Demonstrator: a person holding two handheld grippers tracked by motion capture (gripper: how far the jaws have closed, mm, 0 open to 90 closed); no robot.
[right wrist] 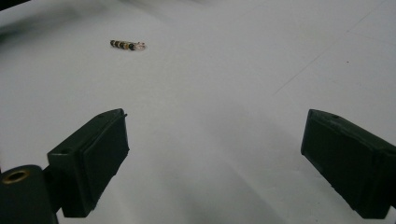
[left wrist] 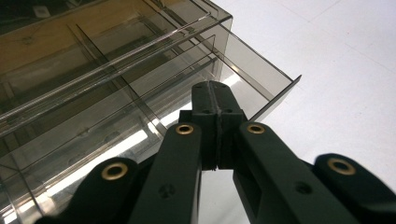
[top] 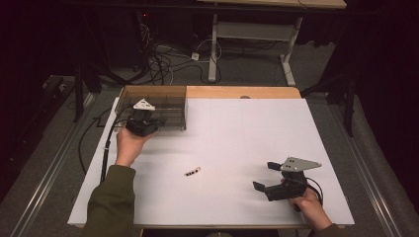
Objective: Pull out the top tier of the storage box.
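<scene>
**Locating the bead strip relative to both grippers**

Working from the largest item down: the white counter [top: 237, 148] carries a smoked, clear-walled organizer box [top: 163, 111] at its far left corner, divided into several compartments.

The left gripper [top: 142, 120] sits at the near edge of that box. In the left gripper view its fingers [left wrist: 205, 100] are pressed flat together with nothing between them, tips aimed over the box's front compartment [left wrist: 243, 79].

The right gripper [top: 269, 177] rests low at the near right of the counter, pointing left. Its fingers [right wrist: 100, 154] stand wide apart and hold nothing — bare counter lies between them.

The smallest item is a short strip of dark and yellow beads [top: 192, 171], lying flat on open counter, roughly midway between the two hands and well apart from the box.

Key relation for the next move:
- From the right gripper, the strip [right wrist: 127, 45] lies ahead and off to the left of the finger gap, not in line with it.
- Its long axis runs nearly across that view, tilted slightly.
- Neither hand is clearly nearer — but the right one already faces the strip and stands open, so it is judged better placed for the pickup.
</scene>
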